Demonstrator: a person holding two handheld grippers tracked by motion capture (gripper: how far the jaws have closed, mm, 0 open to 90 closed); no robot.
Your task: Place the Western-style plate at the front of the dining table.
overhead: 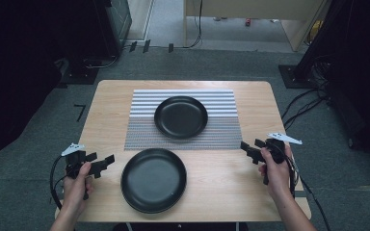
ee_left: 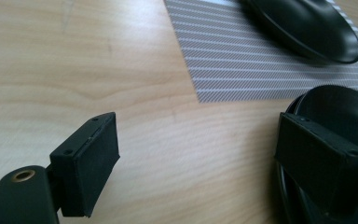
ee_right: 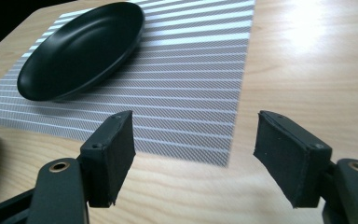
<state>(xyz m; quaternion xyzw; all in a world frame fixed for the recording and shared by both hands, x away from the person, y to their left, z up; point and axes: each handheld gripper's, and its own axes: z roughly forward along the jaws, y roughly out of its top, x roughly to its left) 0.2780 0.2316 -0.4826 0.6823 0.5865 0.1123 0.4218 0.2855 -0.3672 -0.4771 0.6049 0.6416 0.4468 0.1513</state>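
Note:
Two black plates lie on a wooden table [overhead: 250, 96]. The smaller plate [overhead: 180, 117] [ee_left: 303, 28] [ee_right: 81, 49] rests on a grey-and-white striped placemat [overhead: 183, 120] [ee_left: 242, 70] [ee_right: 186, 88]. The larger plate [overhead: 153, 179] [ee_left: 340, 112] sits on bare wood near the front edge. My left gripper [overhead: 102, 163] [ee_left: 198, 165] is open just left of the larger plate, nothing between its jaws. My right gripper [overhead: 250, 148] [ee_right: 193, 151] is open at the mat's right front corner, jaws pointing left, holding nothing.
Grey carpet surrounds the table. Cables [overhead: 313, 101] run across the floor at the right, and dark equipment [overhead: 111, 24] stands at the back left. Bare wood lies between the larger plate and my right gripper.

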